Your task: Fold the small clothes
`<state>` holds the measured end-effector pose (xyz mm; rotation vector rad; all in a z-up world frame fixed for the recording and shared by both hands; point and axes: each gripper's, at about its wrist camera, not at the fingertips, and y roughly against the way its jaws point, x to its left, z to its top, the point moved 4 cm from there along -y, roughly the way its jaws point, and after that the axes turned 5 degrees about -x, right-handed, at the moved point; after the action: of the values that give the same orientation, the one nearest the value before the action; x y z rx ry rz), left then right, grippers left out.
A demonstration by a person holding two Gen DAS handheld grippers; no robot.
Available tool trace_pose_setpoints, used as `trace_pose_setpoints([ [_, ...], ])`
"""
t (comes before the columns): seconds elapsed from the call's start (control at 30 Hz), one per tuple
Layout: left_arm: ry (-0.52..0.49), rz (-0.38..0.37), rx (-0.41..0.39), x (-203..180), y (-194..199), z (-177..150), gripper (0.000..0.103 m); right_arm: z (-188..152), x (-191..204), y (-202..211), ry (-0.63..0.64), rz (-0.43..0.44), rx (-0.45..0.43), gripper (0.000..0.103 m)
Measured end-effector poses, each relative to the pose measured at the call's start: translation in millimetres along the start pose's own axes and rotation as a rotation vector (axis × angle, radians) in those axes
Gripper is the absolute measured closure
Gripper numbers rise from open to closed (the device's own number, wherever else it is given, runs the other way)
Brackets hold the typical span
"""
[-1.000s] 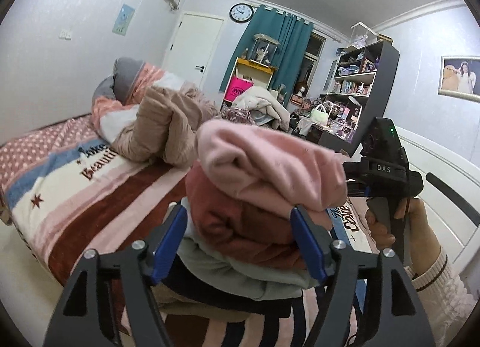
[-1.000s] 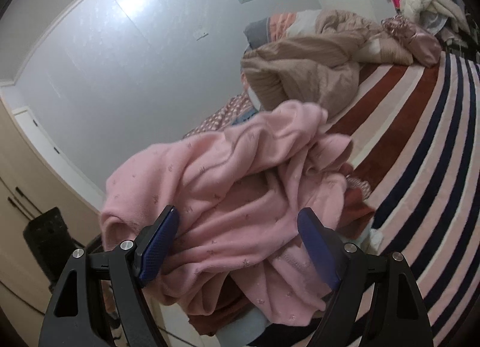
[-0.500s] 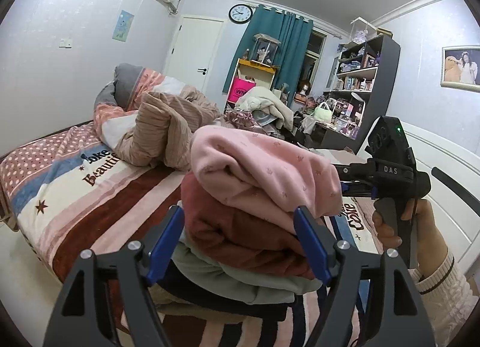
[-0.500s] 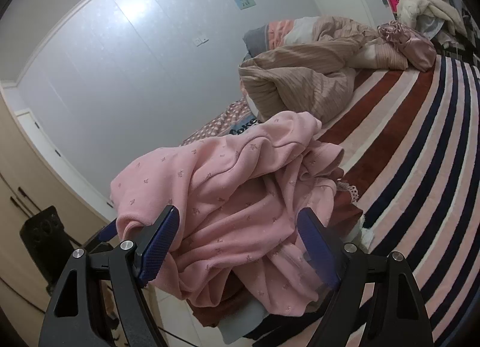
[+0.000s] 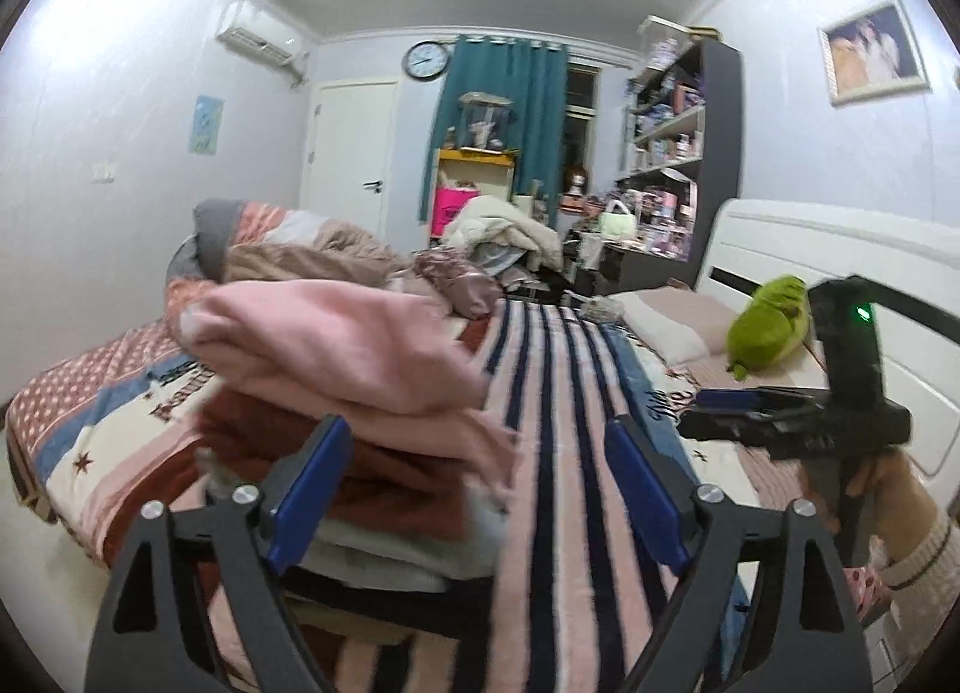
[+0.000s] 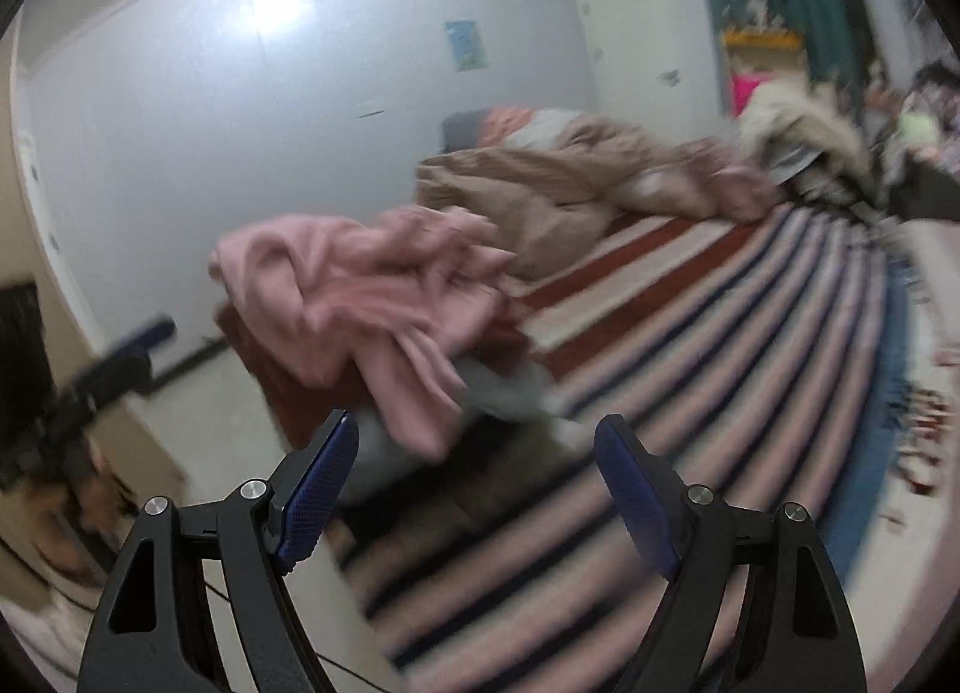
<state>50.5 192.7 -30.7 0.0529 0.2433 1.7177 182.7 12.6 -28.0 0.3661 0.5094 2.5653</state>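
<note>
A stack of folded clothes lies at the near edge of the striped bed. A pink garment (image 5: 336, 345) is on top, over a red-brown one (image 5: 384, 465) and a pale grey one (image 5: 390, 549). My left gripper (image 5: 480, 489) is just right of the stack, its jaws opening wide. Only blanket shows between the jaws, and the left finger overlaps the stack's side. My right gripper (image 6: 477, 489) is open and empty, with the pink garment (image 6: 360, 303) ahead and to its left. In the left wrist view a hand holds the right gripper (image 5: 708, 411) over the bed.
A crumpled beige quilt (image 5: 312, 267) lies behind the stack. A pillow (image 5: 666, 321) and a green plush toy (image 5: 774, 327) sit by the white headboard (image 5: 810, 249). The striped blanket (image 5: 570, 393) stretches ahead. Crowded shelves (image 5: 678, 153) stand at the back, and floor lies beyond the bed's left edge.
Both grippers have drawn back from the stack and swung right. The left jaws, which flanked the clothes, stand wider and now frame the blanket. The stack stays on the bed.
</note>
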Motion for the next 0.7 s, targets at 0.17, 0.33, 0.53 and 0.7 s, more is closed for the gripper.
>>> trace_pose_setpoints([
  [0.17,-0.061,-0.014,-0.025,-64,1,-15,0.009,-60,-34,89,0.023,-0.194,-0.052,0.024],
  [0.33,-0.111,-0.026,-0.067,-111,8,-34,0.001,-118,-41,164,-0.013,-0.372,-0.083,0.022],
  [0.53,-0.119,-0.072,-0.031,-151,8,-54,0.001,-156,-11,214,0.024,-0.509,-0.182,0.001],
  [0.7,-0.13,-0.086,-0.015,-165,11,-62,0.001,-156,7,230,0.012,-0.519,-0.252,0.0],
])
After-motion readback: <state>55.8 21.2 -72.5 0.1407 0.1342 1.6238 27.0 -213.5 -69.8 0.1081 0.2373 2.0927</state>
